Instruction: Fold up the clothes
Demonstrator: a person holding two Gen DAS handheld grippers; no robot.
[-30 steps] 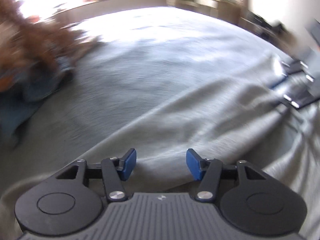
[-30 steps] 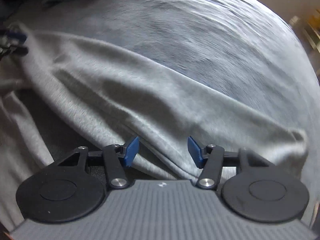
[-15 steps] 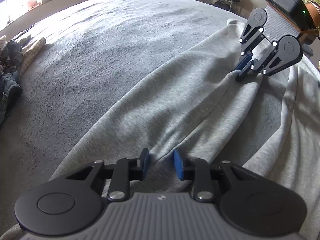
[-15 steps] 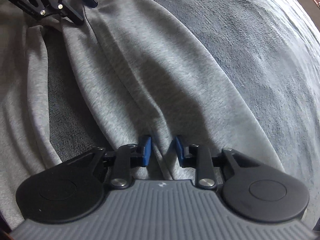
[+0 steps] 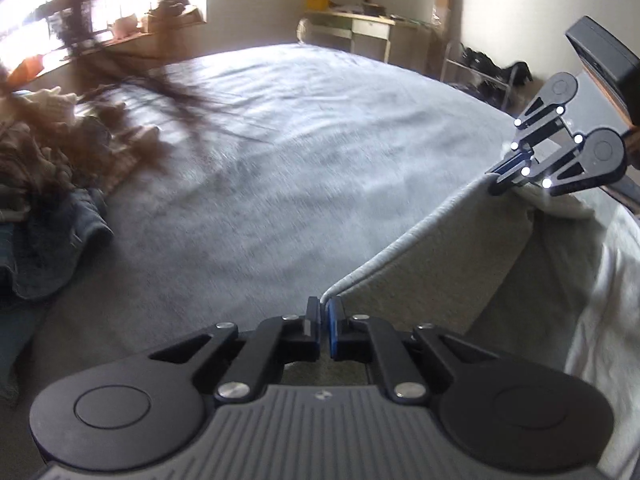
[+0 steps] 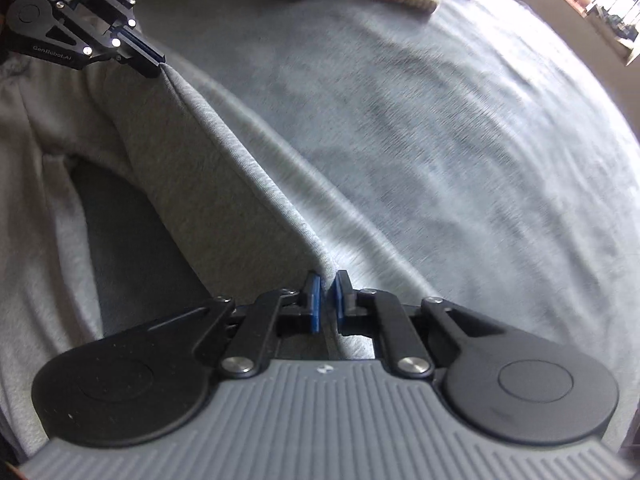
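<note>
Gripping now: both grippers pinch one edge of the grey garment (image 5: 460, 280), which is stretched between them above the bed (image 5: 300, 152).
Left gripper (image 5: 324, 322): lower centre of its own view, jaws shut tight on the garment's hem corner.
Right gripper (image 6: 327, 300): lower centre of its own view, jaws closing, almost together, the folded grey edge pressed between the blue pads (image 6: 314, 300).
Garment: the taut edge runs from the lower centre to the upper right in the left view; the rest hangs and lies at the right.
Bed: grey cover, filling the middle of both views.
Clothes pile (image 5: 48, 200): at the left edge, on the bed, blurred.
Desk (image 5: 352, 28): far, at the upper centre, beside the wall.
</note>
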